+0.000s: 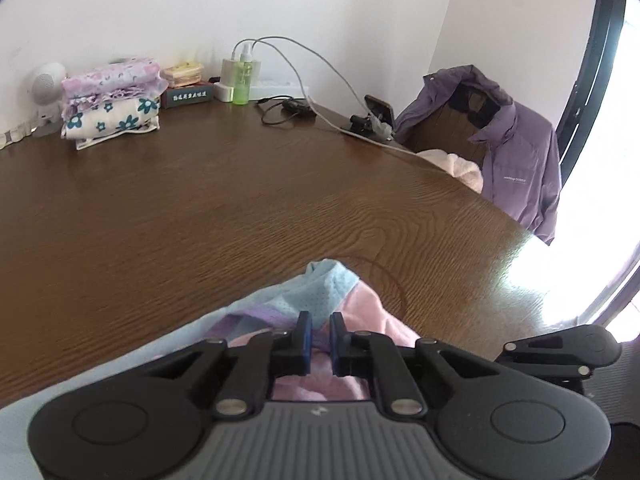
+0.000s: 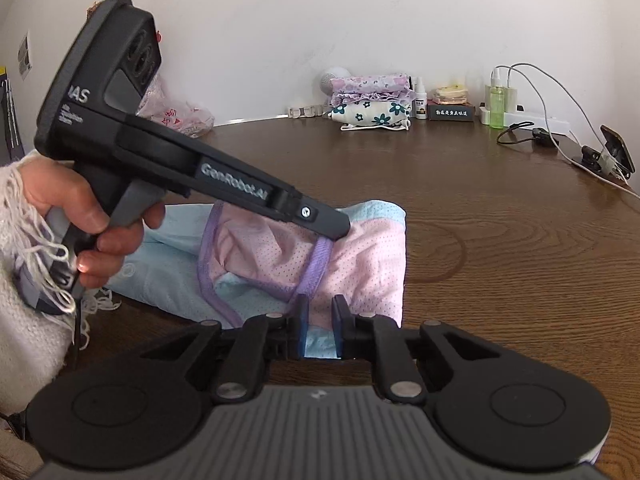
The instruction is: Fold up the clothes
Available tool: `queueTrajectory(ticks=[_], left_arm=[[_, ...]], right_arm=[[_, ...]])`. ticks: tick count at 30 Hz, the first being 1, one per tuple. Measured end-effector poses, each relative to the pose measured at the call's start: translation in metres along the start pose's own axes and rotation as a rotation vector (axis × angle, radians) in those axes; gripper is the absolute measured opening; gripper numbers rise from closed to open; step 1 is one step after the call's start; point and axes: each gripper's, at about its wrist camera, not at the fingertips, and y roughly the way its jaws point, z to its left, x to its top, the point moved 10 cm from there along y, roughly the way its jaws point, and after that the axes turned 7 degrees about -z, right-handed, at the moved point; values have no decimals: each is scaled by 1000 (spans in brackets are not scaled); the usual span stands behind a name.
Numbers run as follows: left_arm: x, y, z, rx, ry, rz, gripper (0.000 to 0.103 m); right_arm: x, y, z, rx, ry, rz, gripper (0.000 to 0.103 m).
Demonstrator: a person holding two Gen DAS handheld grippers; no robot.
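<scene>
A dark brown wood-grain table (image 2: 500, 248) carries everything. The pink, blue and purple mesh garment (image 2: 360, 248) lies on its near part, and a faint ring mark (image 2: 448, 256) shows in the wood just right of it. Far behind the garment, against the wall, sits a stack of folded floral cloths (image 2: 370, 106). Right of that stack stand a small dark box (image 2: 451, 112), a green bottle (image 2: 497, 109), a white power strip (image 2: 536, 120) and, nearer the table's edge, what may be a phone on a clip stand (image 2: 616, 152). Left of the stack lies a crumpled plastic bag (image 2: 176, 114).

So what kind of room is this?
Probably a room in someone's home. A wooden table holds a stack of folded clothes by the wall, phone chargers are plugged in, and a purple jacket hangs over a chair.
</scene>
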Motion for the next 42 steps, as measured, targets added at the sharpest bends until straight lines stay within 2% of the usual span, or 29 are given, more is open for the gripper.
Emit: queueTrajectory(ticks=[3, 4, 5, 6, 7, 8, 11, 14, 17, 19, 21, 22, 28, 29, 32, 35, 38, 42], left_arm=[[3, -4, 3, -10, -25, -11, 9], [4, -6, 4, -13, -34, -16, 17], [7, -12, 5, -11, -36, -30, 22], [10, -20, 6, -7, -35, -49, 33], [12, -27, 7, -4, -33, -68, 42], [14, -34, 8, 3, -27, -82, 44], [13, -53, 12, 6, 1, -104, 43], [3, -63, 15, 2, 48, -94, 35], [-9, -63, 18, -10, 83, -69, 27], [-17, -57, 21, -5, 96, -43, 23], [-27, -49, 28, 10, 94, -11, 20], [-29, -49, 29, 7, 90, -15, 20], [-33, -51, 33, -17, 71, -44, 20], [-32, -51, 34, -18, 67, -45, 19], [-31, -51, 34, -22, 54, -47, 19], [-24, -60, 32, -9, 55, -92, 19], [-13, -78, 20, -19, 103, -173, 19], [-8, -68, 4, -16, 167, -152, 19]], right_arm=[[3, -2, -4, 14, 42, -5, 16], [5, -6, -7, 25, 83, -15, 19], [9, -11, -13, 31, 129, -30, 33], [13, -17, -19, 34, 175, -47, 47], [15, -22, -26, 26, 213, -55, 51], [17, -26, -35, 14, 247, -58, 53], [12, -29, -57, 11, 371, -25, 53], [5, -22, -72, 27, 476, 12, 52], [7, -12, -74, 51, 520, 24, 52], [9, -2, -73, 59, 525, 35, 47], [10, 5, -71, 71, 536, 48, 34], [9, 8, -70, 80, 546, 57, 31], [2, 0, -68, 76, 616, 54, 28], [2, 1, -68, 73, 631, 52, 26], [-1, 7, -68, 70, 662, 65, 6], [0, 10, -69, 106, 685, 88, 5], [17, 1, -87, 58, 611, 78, 4], [49, -13, -100, -20, 406, 81, 4]])
